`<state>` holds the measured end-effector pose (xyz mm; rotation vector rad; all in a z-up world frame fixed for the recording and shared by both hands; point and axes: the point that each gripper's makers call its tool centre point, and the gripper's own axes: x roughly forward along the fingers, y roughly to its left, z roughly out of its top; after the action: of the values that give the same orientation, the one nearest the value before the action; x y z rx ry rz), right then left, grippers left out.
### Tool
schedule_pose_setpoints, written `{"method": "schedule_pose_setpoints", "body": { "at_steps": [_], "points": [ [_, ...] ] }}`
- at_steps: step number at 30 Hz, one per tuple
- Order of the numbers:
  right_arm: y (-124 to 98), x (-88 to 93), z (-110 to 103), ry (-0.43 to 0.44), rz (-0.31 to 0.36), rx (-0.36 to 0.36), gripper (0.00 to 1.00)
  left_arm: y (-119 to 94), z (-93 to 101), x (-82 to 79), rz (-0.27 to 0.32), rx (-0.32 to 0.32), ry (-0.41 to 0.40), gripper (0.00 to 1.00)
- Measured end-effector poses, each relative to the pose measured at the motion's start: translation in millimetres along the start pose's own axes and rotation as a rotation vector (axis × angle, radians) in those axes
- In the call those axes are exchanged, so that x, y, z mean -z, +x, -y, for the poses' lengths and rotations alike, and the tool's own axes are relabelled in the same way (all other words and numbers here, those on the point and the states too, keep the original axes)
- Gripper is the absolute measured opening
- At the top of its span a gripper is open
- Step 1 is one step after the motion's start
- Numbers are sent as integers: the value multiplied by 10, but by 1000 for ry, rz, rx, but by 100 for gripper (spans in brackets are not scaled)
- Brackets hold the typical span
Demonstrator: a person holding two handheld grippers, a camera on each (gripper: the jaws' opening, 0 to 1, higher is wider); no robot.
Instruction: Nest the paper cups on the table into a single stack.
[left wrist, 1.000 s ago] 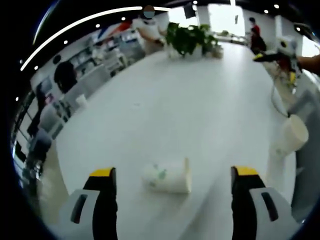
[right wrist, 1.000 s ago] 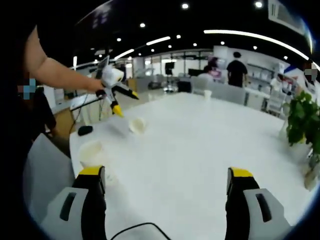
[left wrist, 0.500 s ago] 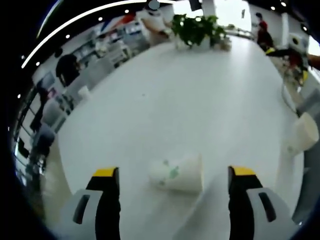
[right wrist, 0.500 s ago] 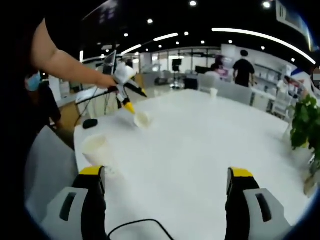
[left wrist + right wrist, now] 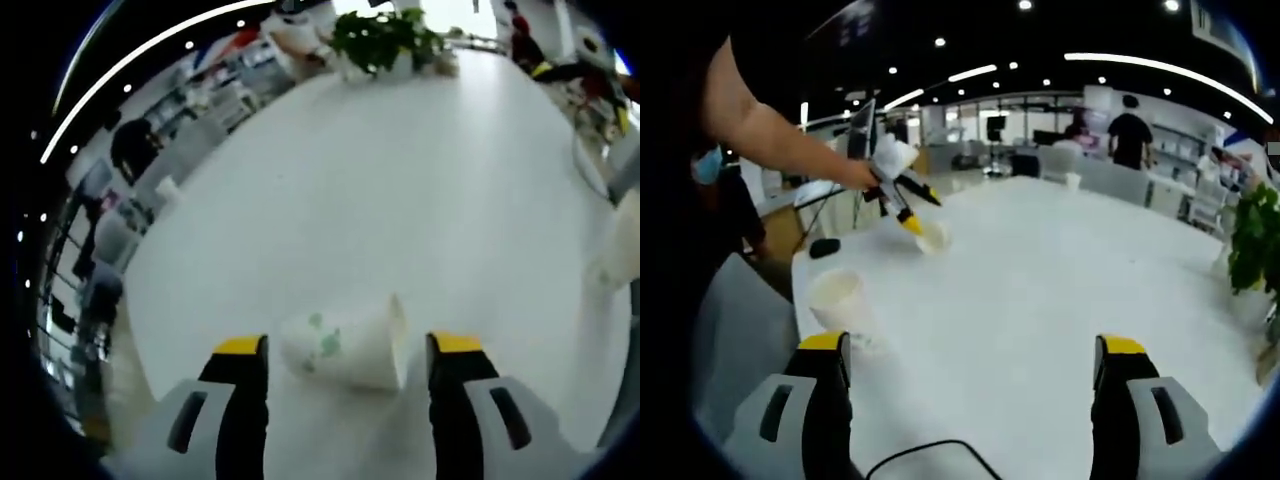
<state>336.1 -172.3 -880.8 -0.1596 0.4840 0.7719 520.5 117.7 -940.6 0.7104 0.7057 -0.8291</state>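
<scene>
A white paper cup with green print [image 5: 345, 345] lies on its side on the white table [image 5: 400, 200]. My left gripper [image 5: 347, 345] is open, one jaw on each side of the cup with small gaps. In the right gripper view the left gripper [image 5: 902, 190], held by a hand, reaches down over that lying cup [image 5: 935, 238]. A second paper cup [image 5: 840, 300] stands upright near the table edge, just beyond the left jaw of my open, empty right gripper [image 5: 972, 348]. That upright cup [image 5: 620, 255] is blurred at the right of the left gripper view.
A potted plant [image 5: 380, 40] stands at the far end of the table, also seen as the plant [image 5: 1255, 250]. A small cup [image 5: 1072, 181] sits far off. A black object [image 5: 823, 247] lies near the edge. A cable [image 5: 930, 455] loops between the right jaws. People stand in the background.
The left jaws have drawn closer together around the lying cup and the left gripper has come lower and nearer to it. The right gripper has stayed open, barely moving.
</scene>
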Motion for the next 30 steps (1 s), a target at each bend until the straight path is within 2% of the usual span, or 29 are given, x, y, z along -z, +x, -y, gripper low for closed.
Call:
{"method": "schedule_pose_setpoints", "body": {
  "at_steps": [4, 11, 15, 21, 30],
  "points": [
    [6, 15, -18, 5, -2, -5, 100, -6, -64, 17, -1, -45, 20, 45],
    [8, 65, -38, 16, -10, -7, 100, -3, -50, -26, 30, -52, -20, 34],
    [2, 81, -36, 22, -14, -13, 100, 2, -19, -42, 26, -62, 33, 23],
    [2, 63, 12, 26, -15, -12, 100, 32, -105, -107, 45, -75, 15, 17],
    [39, 28, -20, 28, -11, -14, 100, -85, -216, -203, 72, -94, 35, 7]
  ]
}}
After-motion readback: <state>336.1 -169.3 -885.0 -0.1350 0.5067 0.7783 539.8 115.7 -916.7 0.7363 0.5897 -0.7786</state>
